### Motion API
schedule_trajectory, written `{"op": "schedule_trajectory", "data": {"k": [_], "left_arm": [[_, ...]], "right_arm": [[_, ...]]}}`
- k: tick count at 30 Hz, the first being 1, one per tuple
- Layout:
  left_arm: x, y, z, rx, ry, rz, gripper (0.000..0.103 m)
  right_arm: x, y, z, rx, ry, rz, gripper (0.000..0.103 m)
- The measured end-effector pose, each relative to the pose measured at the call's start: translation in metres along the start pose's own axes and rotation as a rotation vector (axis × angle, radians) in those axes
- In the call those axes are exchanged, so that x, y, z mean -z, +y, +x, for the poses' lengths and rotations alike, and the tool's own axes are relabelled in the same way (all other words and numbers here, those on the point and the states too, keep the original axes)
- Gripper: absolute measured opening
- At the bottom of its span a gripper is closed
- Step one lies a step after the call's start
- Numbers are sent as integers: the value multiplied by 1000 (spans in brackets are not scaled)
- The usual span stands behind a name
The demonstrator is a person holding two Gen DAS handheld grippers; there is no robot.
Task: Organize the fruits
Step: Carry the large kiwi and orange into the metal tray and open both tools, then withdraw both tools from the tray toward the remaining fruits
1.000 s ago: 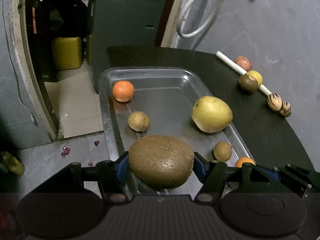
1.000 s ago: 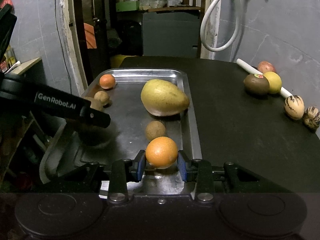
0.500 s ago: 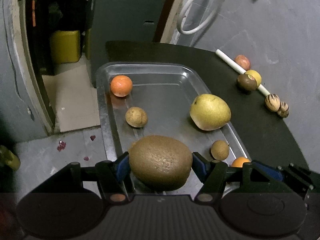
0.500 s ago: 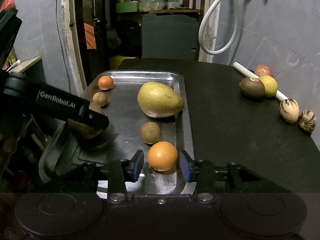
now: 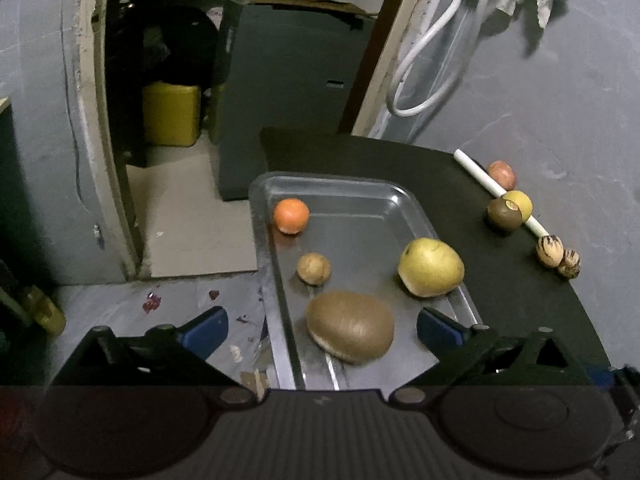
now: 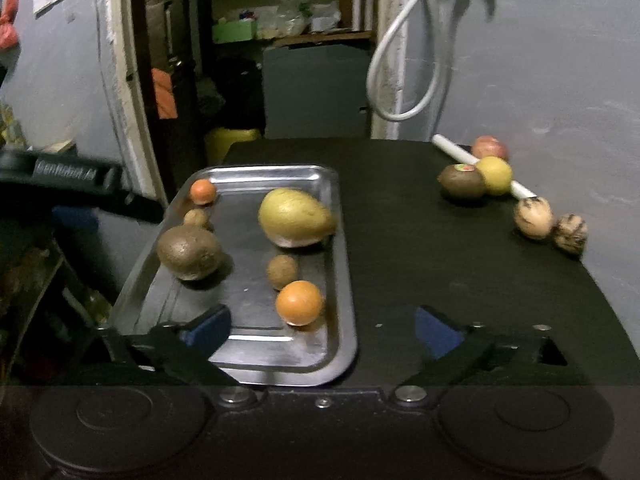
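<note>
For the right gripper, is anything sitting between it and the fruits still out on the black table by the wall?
Nothing visible. The right gripper is open, and bare black table runs from it to the dark kiwi, the yellow fruit and the striped fruits. The tray lies to the left of that path.

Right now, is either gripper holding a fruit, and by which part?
Nothing is held. The left gripper stands open around the large brown fruit; the right gripper is open near the orange.

Left gripper (image 5: 322, 326): we are now spreading its jaws wide, having let go of the large brown fruit (image 5: 350, 325), which is lying free in the tray (image 5: 276, 332). Right gripper (image 6: 322, 326): likewise parted and drawn back from the orange (image 6: 299, 302).
</note>
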State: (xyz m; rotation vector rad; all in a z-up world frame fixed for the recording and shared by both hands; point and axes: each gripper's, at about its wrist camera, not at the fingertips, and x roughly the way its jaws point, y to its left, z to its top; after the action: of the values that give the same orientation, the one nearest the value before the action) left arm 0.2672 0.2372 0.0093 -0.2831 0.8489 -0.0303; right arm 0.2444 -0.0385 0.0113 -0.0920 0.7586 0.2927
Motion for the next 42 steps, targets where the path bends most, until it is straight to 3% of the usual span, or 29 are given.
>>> {"op": "schedule_trajectory", "data": {"k": [5, 20, 42], "left_arm": [[10, -13, -3, -25, 24, 48, 102], [29, -90, 8, 36, 56, 229, 102], [40, -163, 29, 36, 104, 220, 102]], "right_arm": [[5, -18, -15, 61, 3, 42, 102], [49, -89, -42, 251, 67, 178, 102], [52, -159, -16, 222, 170, 120, 102]]}}
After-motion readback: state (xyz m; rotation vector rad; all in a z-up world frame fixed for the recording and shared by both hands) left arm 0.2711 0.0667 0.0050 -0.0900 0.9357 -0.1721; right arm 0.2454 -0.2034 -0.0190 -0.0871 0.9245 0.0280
